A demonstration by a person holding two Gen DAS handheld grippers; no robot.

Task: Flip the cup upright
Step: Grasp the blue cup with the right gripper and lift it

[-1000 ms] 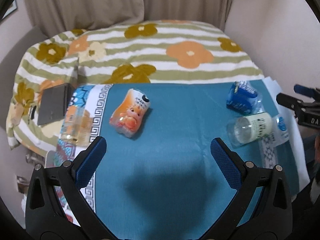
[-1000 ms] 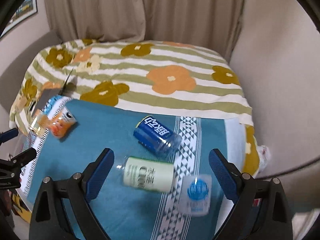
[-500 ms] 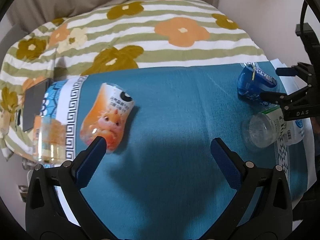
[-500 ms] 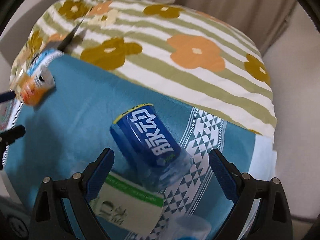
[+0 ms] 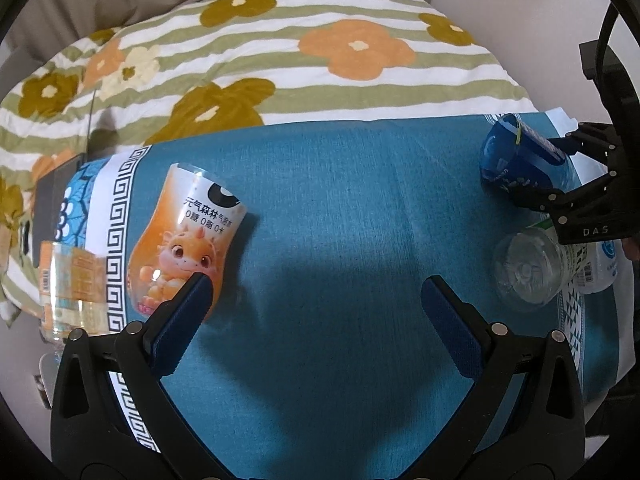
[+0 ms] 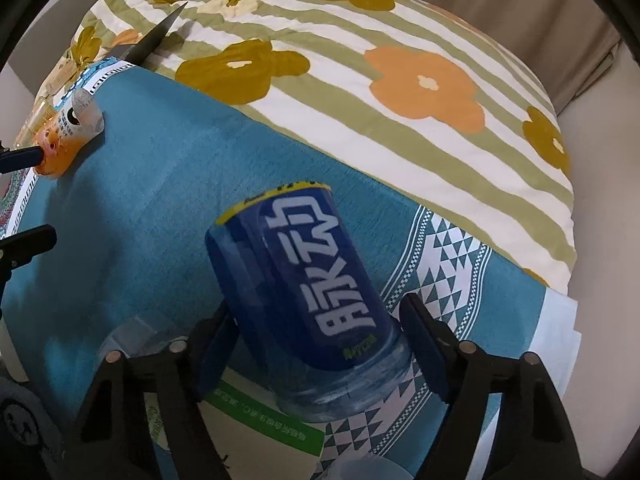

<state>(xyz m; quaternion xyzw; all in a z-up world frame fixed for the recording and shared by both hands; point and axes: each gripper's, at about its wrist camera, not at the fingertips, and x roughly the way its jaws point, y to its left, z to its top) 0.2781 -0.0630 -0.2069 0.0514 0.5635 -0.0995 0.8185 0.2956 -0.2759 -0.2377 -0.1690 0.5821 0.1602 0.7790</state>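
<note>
A blue cup (image 6: 304,292) with white characters lies on its side on the teal cloth (image 6: 140,184). My right gripper (image 6: 320,340) is open, its fingers on either side of the cup's base end, close to it. The blue cup also shows in the left wrist view (image 5: 516,160), with the right gripper (image 5: 580,184) around it. An orange cup (image 5: 184,240) with a cartoon dragon lies on its side at the left. My left gripper (image 5: 316,304) is open and empty, its left fingertip (image 5: 196,292) over the orange cup's lower end.
A clear cup with a green-white label (image 5: 532,268) lies on its side near the blue cup. Another clear cup (image 5: 72,280) lies at the cloth's left edge. A dark tablet (image 5: 48,204) lies on the flowered bedspread (image 5: 320,60) behind.
My right gripper has moved forward and down until its fingers flank the blue cup. My left gripper has moved closer to the orange cup.
</note>
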